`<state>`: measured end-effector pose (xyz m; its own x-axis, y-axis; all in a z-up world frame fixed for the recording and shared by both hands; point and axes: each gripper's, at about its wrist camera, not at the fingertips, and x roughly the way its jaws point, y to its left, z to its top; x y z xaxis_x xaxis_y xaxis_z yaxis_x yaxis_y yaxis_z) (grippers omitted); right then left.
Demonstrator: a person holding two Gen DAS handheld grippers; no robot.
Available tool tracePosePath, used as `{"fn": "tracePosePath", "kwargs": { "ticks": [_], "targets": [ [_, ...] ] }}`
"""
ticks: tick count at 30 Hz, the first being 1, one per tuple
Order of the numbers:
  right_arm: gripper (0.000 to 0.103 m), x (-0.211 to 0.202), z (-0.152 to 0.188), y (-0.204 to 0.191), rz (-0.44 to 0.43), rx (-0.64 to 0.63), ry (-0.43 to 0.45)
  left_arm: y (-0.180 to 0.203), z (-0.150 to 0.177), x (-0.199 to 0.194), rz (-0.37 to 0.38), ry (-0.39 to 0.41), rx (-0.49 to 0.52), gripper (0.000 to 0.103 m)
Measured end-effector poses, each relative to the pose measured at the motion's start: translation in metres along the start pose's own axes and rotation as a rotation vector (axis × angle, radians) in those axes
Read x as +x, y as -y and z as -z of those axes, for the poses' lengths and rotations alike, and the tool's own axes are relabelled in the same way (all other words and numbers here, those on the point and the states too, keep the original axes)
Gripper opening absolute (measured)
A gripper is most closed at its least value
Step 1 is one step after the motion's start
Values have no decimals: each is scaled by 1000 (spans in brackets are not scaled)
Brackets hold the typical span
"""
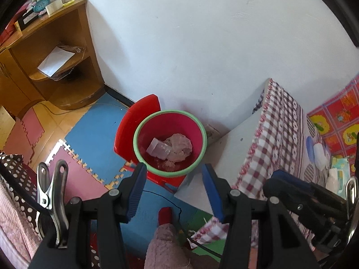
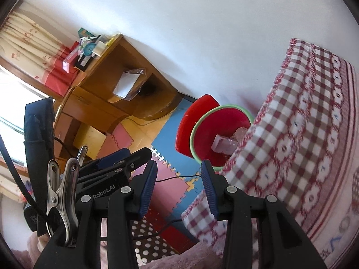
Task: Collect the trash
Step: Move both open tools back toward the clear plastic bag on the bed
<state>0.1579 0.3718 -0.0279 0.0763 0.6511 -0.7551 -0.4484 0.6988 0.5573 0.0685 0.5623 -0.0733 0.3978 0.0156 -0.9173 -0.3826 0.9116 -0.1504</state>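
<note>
Blue-padded left gripper hangs with its jaws partly apart and nothing between them, directly over the red bin, where crumpled trash already lies. Right gripper, also half open and empty, is farther off, beside the checked cloth, so the left hand is nearer.

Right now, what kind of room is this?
Probably a bedroom or living room at home: foam puzzle mats on the floor, a wooden shelf unit cluttered on top, and a curtained window.
</note>
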Motion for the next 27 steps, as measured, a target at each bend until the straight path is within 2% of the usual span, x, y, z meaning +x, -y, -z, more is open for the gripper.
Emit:
{"fn": "tracePosePath", "kwargs": {
  "ticks": [13, 19, 27],
  "targets": [
    [42, -74, 54, 16, -10, 0, 70, 41, 46, -44, 13, 44, 43, 53],
    [42, -104, 75, 26, -5, 28, 107, 76, 62, -53, 46, 46, 76, 53],
    [42, -145, 97, 51, 45, 74, 161, 130, 83, -60, 92, 51, 146, 53]
  ]
}}
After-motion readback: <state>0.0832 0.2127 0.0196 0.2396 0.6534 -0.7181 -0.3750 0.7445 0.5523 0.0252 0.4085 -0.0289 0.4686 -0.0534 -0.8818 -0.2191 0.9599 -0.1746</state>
